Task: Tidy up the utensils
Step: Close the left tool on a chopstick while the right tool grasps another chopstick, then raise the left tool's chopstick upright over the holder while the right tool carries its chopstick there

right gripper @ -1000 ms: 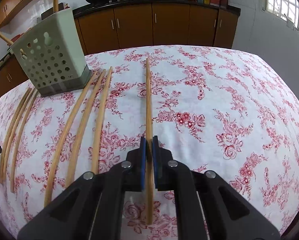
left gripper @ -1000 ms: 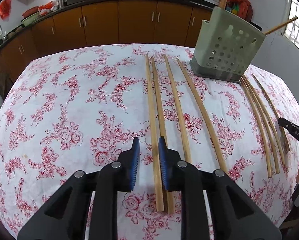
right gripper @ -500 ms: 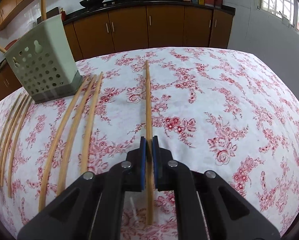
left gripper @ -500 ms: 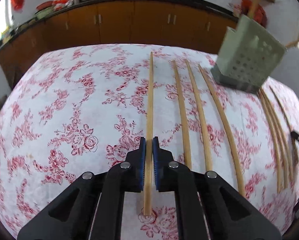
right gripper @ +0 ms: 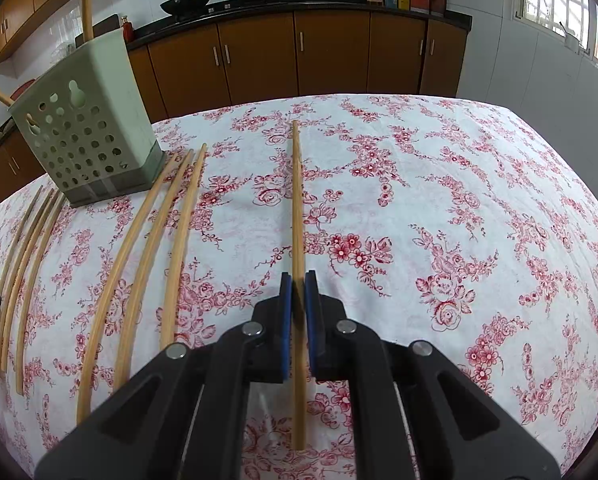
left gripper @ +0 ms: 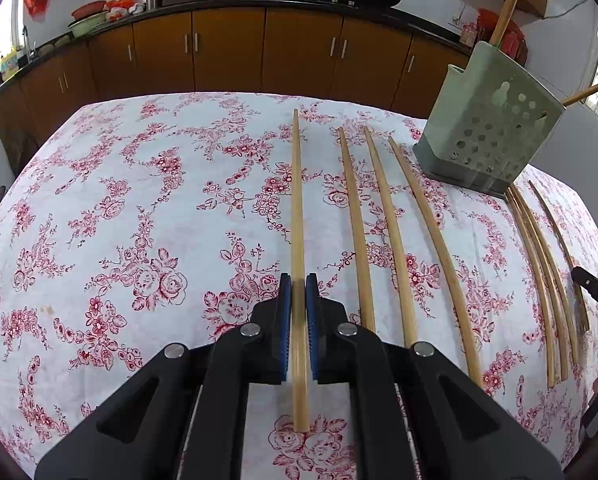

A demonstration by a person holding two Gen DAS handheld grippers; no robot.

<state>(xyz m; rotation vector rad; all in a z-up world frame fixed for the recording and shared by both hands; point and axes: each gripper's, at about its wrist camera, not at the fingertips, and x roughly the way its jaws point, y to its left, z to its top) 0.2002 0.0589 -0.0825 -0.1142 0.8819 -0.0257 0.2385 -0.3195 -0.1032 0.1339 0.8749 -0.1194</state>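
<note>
My left gripper [left gripper: 298,284] is shut on a long wooden chopstick [left gripper: 297,200] that points straight ahead over the floral tablecloth. My right gripper [right gripper: 298,282] is shut on another wooden chopstick [right gripper: 296,200] in the same way. Three loose chopsticks [left gripper: 383,224] lie right of the left gripper, and several thinner ones [left gripper: 539,260] lie beyond them. A pale green perforated utensil holder [left gripper: 489,140] stands at the far right in the left wrist view and at the far left [right gripper: 85,128] in the right wrist view, with chopsticks standing in it.
The table [left gripper: 139,208] carries a white cloth with red flowers. Brown kitchen cabinets [left gripper: 227,56] and a counter with woks run behind it. The tip of the right gripper [left gripper: 597,292] shows at the right edge of the left wrist view.
My left gripper was open beside the chopsticks a second ago; it has closed on one and carried it to the left, apart from the others. My right gripper still holds its chopstick.
</note>
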